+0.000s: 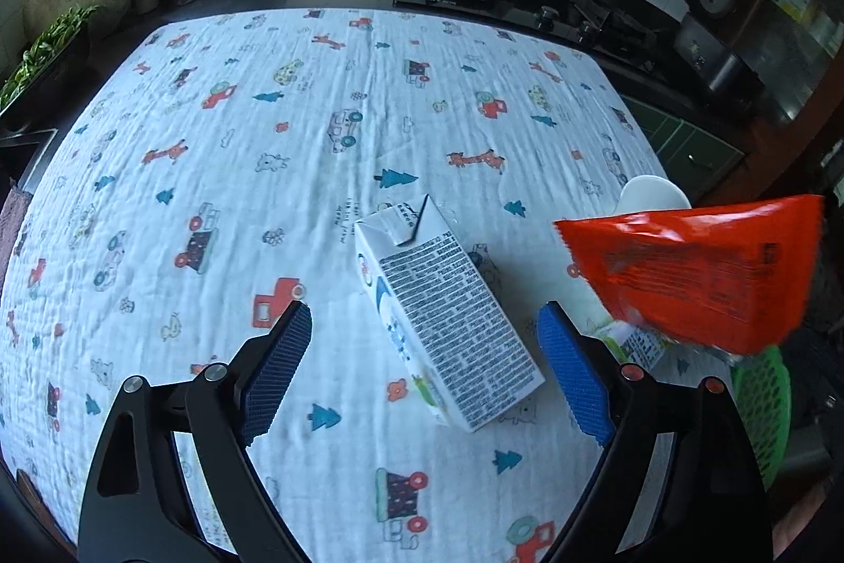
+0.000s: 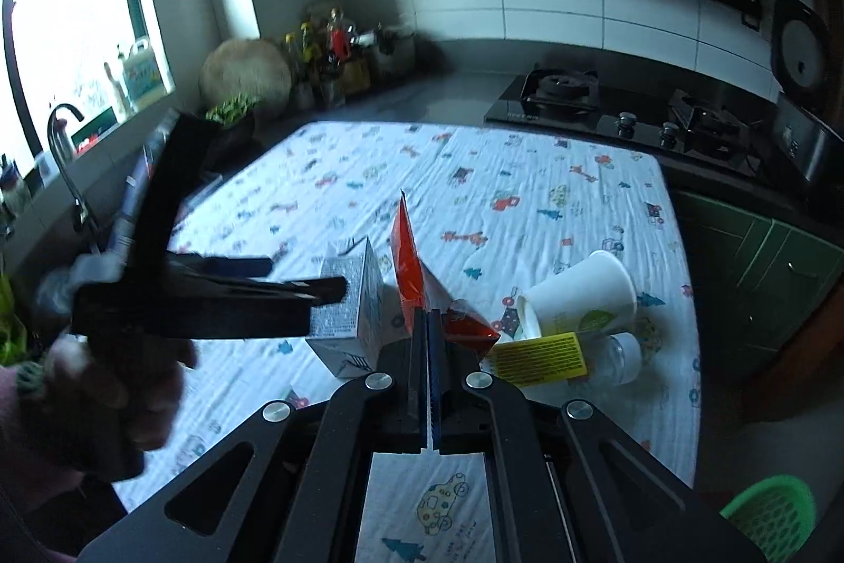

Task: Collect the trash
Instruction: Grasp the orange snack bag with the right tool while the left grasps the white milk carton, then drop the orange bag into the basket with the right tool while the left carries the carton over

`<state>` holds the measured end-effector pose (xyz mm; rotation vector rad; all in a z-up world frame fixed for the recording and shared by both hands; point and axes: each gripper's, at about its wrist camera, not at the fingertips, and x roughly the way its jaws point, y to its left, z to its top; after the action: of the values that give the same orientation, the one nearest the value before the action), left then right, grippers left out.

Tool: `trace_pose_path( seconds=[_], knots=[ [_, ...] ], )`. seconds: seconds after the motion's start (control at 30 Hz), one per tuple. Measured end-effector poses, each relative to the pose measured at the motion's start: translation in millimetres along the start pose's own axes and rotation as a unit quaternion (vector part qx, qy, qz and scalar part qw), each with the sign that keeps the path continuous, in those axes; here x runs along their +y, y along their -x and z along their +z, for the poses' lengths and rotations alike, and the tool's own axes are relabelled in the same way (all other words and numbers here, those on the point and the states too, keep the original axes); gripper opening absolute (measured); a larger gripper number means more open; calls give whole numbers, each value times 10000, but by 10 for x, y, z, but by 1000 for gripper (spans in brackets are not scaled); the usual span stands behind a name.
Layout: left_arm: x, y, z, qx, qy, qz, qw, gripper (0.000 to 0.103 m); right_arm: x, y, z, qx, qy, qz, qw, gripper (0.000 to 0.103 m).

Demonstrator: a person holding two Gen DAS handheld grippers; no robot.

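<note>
Trash lies on the patterned cloth-covered counter [image 1: 221, 130]: your left claw [image 1: 424, 370] stands spread wide around the white printed drink carton [image 1: 448, 325], pads not touching it. Your right claw [image 2: 427, 354] is clenched on the crinkly red snack wrapper [image 2: 409, 262], lifted near the green mesh basket [image 2: 773, 518]. Closing off-centre could skid the carton; a thin pinch may let the wrapper slip before reaching the basket.

Daylight floods in from the window [image 2: 79, 35] at 10 o'clock in the right wrist view, blown out white. The room is otherwise dim. Fisheye bending darkens every corner. The left hand-held gripper [image 2: 211, 294] is motion-blurred there.
</note>
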<state>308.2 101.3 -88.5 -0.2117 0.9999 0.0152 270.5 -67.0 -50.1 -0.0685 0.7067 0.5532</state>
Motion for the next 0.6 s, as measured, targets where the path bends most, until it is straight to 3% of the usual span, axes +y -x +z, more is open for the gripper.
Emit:
trace_pose_path(
  seconds=[0.37,0.6],
  knots=[
    [-136,-367,129,358,71,231,9991,82,-204,682,-43,-546,-418,-254,9973,1],
    [-121,-539,95,585,151,208,9980,57,-395,1043,-217,-680,-624,-584,9940,1]
  ],
)
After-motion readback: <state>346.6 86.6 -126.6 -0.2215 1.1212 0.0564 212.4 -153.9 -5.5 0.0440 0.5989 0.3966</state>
